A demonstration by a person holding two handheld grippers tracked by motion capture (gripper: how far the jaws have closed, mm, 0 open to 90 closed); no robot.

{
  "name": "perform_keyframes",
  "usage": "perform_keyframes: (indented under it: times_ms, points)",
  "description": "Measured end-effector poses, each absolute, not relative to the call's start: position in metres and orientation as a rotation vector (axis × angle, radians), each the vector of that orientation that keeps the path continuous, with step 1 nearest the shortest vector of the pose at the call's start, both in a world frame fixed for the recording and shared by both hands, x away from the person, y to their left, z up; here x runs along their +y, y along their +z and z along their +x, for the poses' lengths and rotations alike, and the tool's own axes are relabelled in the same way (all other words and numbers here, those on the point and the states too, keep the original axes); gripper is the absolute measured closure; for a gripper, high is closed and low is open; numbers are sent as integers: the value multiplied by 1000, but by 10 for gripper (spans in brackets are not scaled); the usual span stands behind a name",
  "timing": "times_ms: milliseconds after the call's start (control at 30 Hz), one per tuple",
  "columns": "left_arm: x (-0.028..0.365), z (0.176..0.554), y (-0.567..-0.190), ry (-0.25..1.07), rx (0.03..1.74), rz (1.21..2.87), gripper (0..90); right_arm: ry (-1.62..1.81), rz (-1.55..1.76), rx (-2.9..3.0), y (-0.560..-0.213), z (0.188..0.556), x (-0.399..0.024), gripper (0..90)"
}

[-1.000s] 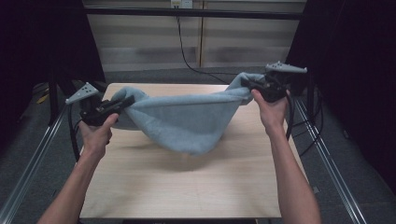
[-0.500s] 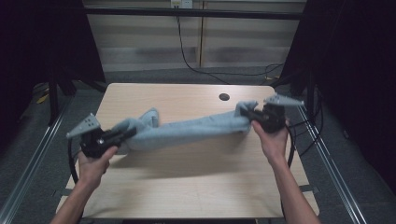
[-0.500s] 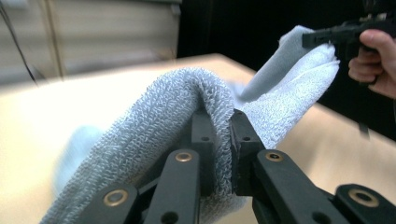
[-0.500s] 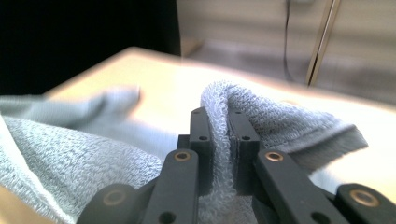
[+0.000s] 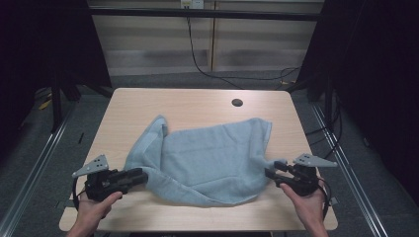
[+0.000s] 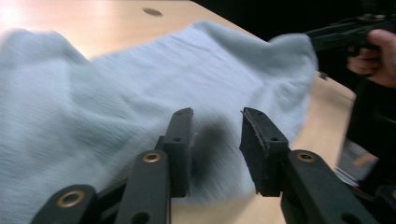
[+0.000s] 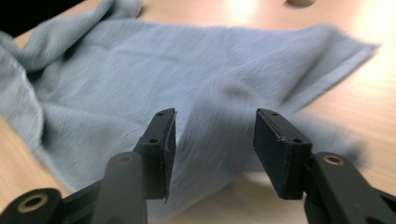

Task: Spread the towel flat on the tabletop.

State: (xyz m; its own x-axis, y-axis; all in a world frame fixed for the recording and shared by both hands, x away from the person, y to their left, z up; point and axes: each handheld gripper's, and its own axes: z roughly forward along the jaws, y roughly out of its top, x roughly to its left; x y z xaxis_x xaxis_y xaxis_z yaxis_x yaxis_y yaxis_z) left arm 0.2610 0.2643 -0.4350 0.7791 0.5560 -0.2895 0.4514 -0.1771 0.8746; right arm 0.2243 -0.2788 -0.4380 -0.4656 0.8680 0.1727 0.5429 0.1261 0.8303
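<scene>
A light blue towel [image 5: 212,158] lies spread and rumpled on the wooden table [image 5: 197,101], its left edge folded over. My left gripper [image 5: 141,176] rests at the towel's near left corner. In the left gripper view the left gripper [image 6: 217,116] stands open, with the towel [image 6: 140,70] just beyond the jaws. My right gripper [image 5: 272,170] sits at the near right corner, where a small tip of cloth still stands up. In the right gripper view the right gripper [image 7: 215,116] is open wide, and a blurred ridge of the towel [image 7: 187,60] lies in the gap.
A round cable hole [image 5: 237,102] sits in the table's far right part. Metal rails [image 5: 44,148] run along both sides of the table, and a black cable [image 5: 197,54] trails on the floor behind. The person's right hand [image 6: 378,51] appears in the left gripper view.
The towel was held stretched in the air between both grippers. Both hands came down toward the near edge, the towel now lies on the table, and both jaws have opened.
</scene>
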Motion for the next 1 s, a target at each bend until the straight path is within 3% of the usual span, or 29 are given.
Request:
perform_keyframes:
  times_ms: [167, 233, 333, 500, 700, 900, 1000]
  points:
    - [252, 287, -424, 132, 761, 1795, 578, 1307, 1405, 1956, -429, 232, -301, 489]
    - [246, 304, -429, 140, 800, 1818, 585, 1308, 1412, 1941, -428, 239, -303, 526]
    - [233, 326, -459, 148, 878, 1896, 634, 1248, 1432, 1974, -440, 253, -300, 600]
    - [225, 332, -496, 162, 895, 2079, 704, 1146, 1476, 2000, -463, 263, -306, 678]
    - [244, 317, -501, 182, 907, 2080, 744, 1113, 1539, 2063, -486, 260, -314, 601]
    - [258, 305, -502, 155, 924, 2047, 741, 937, 1473, 2185, -500, 263, -288, 433]
    - [260, 305, -503, 140, 931, 2036, 731, 910, 1438, 2193, -501, 266, -286, 459]
